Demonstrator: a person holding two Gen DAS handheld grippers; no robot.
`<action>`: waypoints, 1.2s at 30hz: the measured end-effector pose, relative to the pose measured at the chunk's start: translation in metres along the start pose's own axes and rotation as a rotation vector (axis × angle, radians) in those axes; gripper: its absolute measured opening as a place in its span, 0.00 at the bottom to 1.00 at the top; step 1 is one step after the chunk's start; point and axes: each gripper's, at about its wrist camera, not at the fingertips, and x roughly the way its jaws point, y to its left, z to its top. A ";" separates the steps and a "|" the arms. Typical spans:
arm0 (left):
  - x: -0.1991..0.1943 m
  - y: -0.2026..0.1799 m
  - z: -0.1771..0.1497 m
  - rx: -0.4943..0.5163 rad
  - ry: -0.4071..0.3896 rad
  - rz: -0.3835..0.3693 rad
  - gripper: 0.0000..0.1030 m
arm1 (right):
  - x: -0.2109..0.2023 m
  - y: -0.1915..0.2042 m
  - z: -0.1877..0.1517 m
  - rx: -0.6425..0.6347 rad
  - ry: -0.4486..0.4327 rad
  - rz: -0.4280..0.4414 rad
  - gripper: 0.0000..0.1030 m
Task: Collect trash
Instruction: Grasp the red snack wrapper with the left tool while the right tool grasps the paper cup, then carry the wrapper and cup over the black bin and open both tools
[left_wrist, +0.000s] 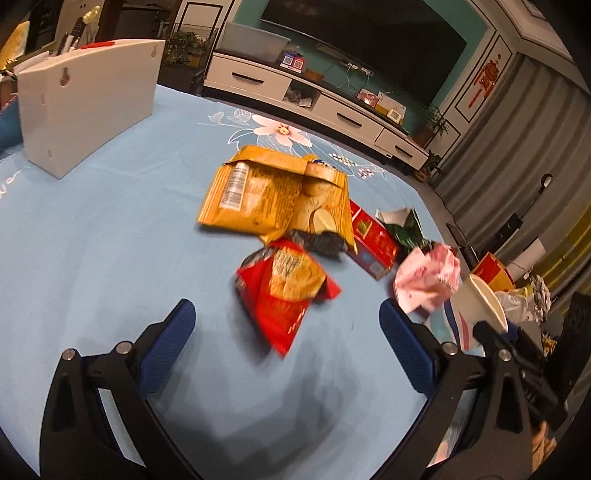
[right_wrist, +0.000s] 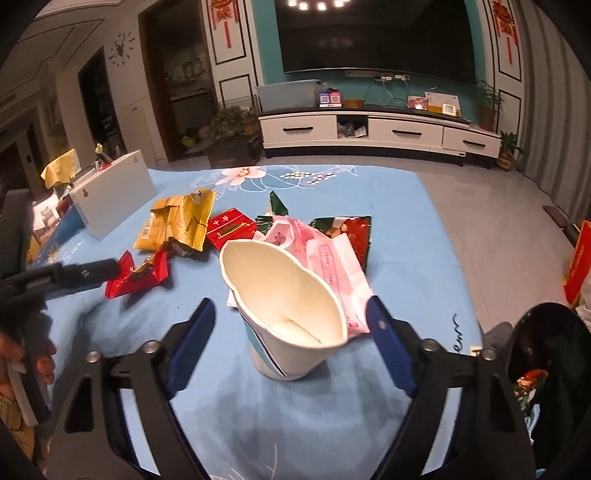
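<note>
Nearest the right gripper (right_wrist: 291, 332), a squashed white paper cup with blue stripes near its base (right_wrist: 291, 314) stands upright between the blue-padded fingers (right_wrist: 388, 347), its rim pinched to an uneven oval. The fingers stand apart, a gap showing on each side of the cup, so the pads are not pressing on it. Just behind the cup lies a crumpled pink-and-white plastic wrapper (right_wrist: 332, 254), touching it, and behind that a red-and-green foil packet (right_wrist: 351, 229).

The left gripper (left_wrist: 288, 325) hovers over the cloth with its fingers (left_wrist: 173, 332) wide apart and nothing between them. Just ahead of it lies a red crinkled snack bag (left_wrist: 284, 295), blurred. Beyond that is a small dark wrapper (left_wrist: 321, 243), then a large flat yellow-gold foil bag with a barcode label (left_wrist: 266, 192), partly overlapping a flat red cardboard box (left_wrist: 373, 240) to its right. A torn green-and-white wrapper (left_wrist: 402, 225) sits further right.

All the litter rests in a loose cluster near the middle of a desk covered with a light blue cloth printed with pale flowers (left_wrist: 110, 240). At the far left of the desk stands a white plastic organiser box (left_wrist: 88, 99). At the right wrist view's lower right edge is a black bag opening (right_wrist: 546, 354) with some coloured scraps inside.

Beyond the desk runs a long white low cabinet with dark handles (right_wrist: 376, 129) under a large dark wall-mounted television (right_wrist: 376, 37) on a teal wall, with potted plants (right_wrist: 487, 99) and grey curtains (left_wrist: 517, 140) nearby.
</note>
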 end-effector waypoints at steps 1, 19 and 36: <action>0.006 -0.003 0.004 0.006 0.002 -0.001 0.96 | 0.001 -0.001 0.000 0.001 0.001 -0.001 0.72; 0.030 -0.026 0.005 0.149 0.025 0.050 0.35 | 0.003 0.002 0.000 -0.002 0.027 0.033 0.31; -0.029 -0.048 -0.031 0.182 -0.010 -0.026 0.29 | -0.049 0.012 -0.019 0.040 0.011 0.066 0.30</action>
